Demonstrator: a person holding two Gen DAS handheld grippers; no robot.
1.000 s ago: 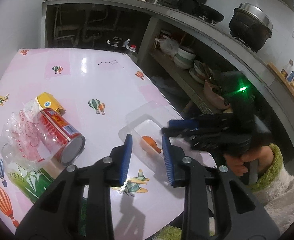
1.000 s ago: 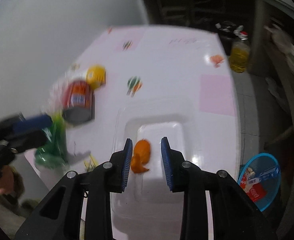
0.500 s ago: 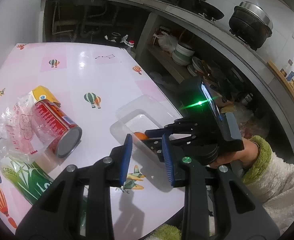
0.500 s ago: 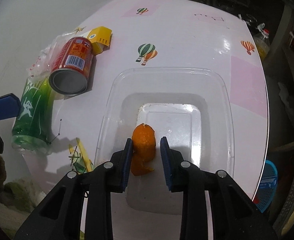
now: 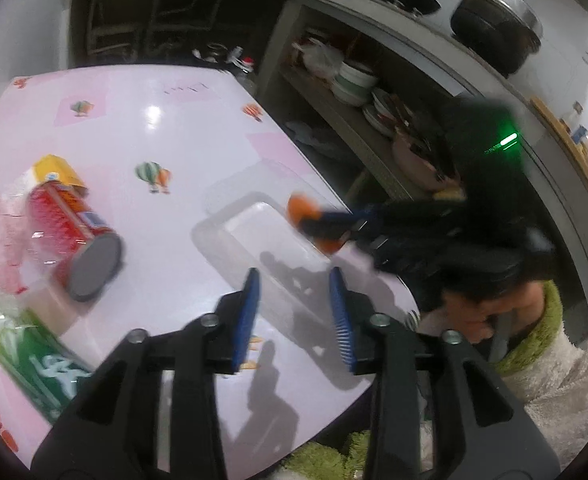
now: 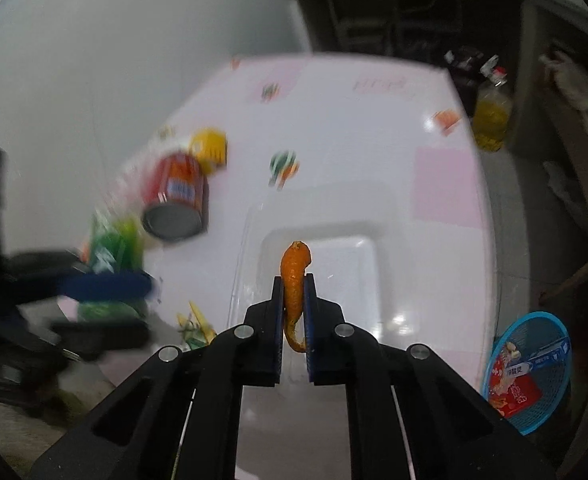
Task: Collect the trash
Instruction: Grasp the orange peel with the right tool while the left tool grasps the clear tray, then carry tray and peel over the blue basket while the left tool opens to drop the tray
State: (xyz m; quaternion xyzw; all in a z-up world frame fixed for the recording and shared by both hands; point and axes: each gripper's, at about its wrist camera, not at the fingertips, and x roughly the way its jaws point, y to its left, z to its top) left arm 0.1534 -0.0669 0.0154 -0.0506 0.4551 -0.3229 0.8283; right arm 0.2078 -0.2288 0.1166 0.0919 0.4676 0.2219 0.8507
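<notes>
One orange peel (image 6: 294,276), one can (image 6: 178,200)

- My left wrist camera sits just behind its own fingers (image 5: 246,316), angled down across the pink table (image 5: 182,128) toward the kitchen shelving (image 5: 358,120) at 1 o'clock.
- It is close over the table's near edge; the clear tray (image 5: 230,224) lies just past the fingertips.
- My right wrist camera looks steeply down from above the same tray (image 6: 358,256), facing the white wall (image 6: 114,60) at 11 o'clock and a blue basket (image 6: 530,368) on the floor at 4 o'clock.
- Both views share the tray, the red can (image 5: 74,240) (image 6: 178,196) and each other's gripper: the right gripper (image 5: 326,228) at 2 o'clock in the left view, the left gripper (image 6: 106,304) at 9 o'clock in the right.
</notes>
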